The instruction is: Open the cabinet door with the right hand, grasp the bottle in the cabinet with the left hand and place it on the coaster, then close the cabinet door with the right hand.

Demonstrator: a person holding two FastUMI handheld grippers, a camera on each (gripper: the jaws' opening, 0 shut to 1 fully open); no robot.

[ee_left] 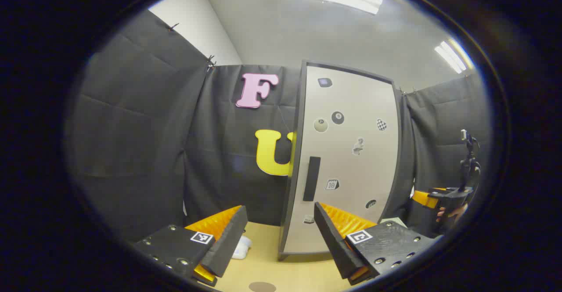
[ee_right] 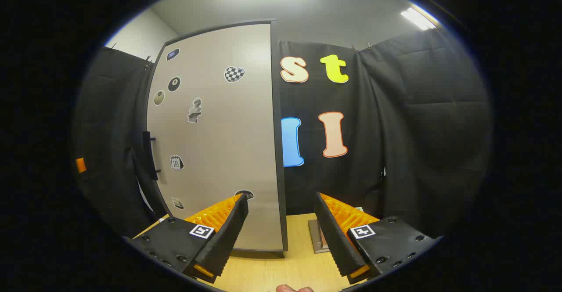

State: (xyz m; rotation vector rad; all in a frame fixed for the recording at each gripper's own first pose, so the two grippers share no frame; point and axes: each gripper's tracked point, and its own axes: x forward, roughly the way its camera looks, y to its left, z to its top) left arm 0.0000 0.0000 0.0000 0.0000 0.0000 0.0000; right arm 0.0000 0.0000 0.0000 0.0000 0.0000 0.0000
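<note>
cabinet door point(ee_left: 347, 160) shut, centre frame, its contents hidden | coaster point(ee_left: 262, 286) cut off at bottom edge | left gripper point(ee_left: 281, 239) wide, empty | right gripper point(ee_right: 281, 235) wide, empty | wooden table point(ee_right: 281, 270)

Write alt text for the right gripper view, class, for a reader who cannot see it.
A tall pale grey cabinet door dotted with small stickers stands shut, its dark bar handle at the left edge. The open right hand-held gripper hovers before it above a light wooden tabletop.

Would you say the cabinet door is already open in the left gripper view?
No, the door sits flush in its dark frame, handle facing out, and no interior shows.
</note>
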